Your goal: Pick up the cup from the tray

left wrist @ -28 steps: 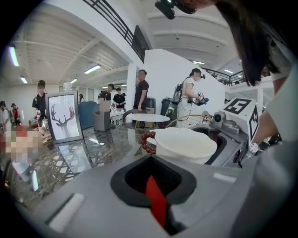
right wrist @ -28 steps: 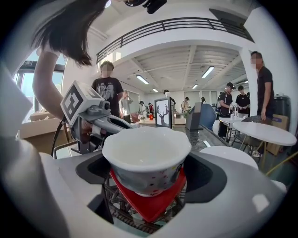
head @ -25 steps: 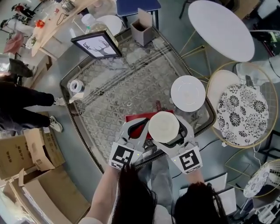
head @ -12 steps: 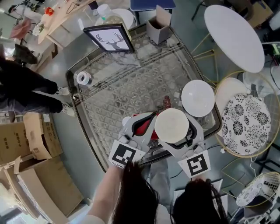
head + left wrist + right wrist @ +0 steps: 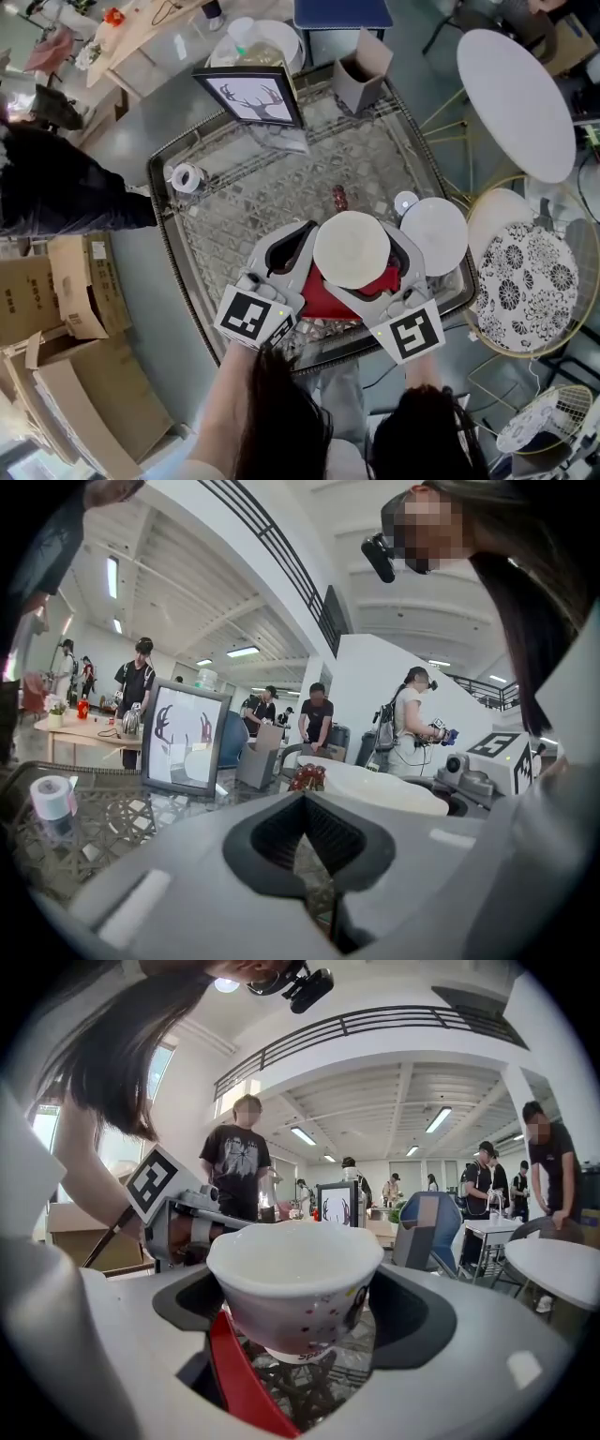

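A white cup (image 5: 352, 248) with small printed marks (image 5: 295, 1288) sits between the jaws of my right gripper (image 5: 354, 251), which is shut on it (image 5: 305, 1314). It hangs above a red tray (image 5: 330, 298), whose thin red edge (image 5: 234, 1372) shows low between the right jaws. My left gripper (image 5: 298, 242) is just left of the cup, over the tray's left side. In its own view the left gripper (image 5: 305, 841) has its jaws together, and nothing shows between them.
The glass table (image 5: 234, 202) has a patterned top. On it are a framed deer picture (image 5: 251, 96), a tape roll (image 5: 187, 176), a white plate (image 5: 434, 236), a small red object (image 5: 339, 198) and a cardboard box (image 5: 361, 58). A patterned chair (image 5: 525, 272) stands to the right.
Both grippers have moved away from the table's front edge toward its middle, the cup still in the right one. The plate now lies right of the cup.
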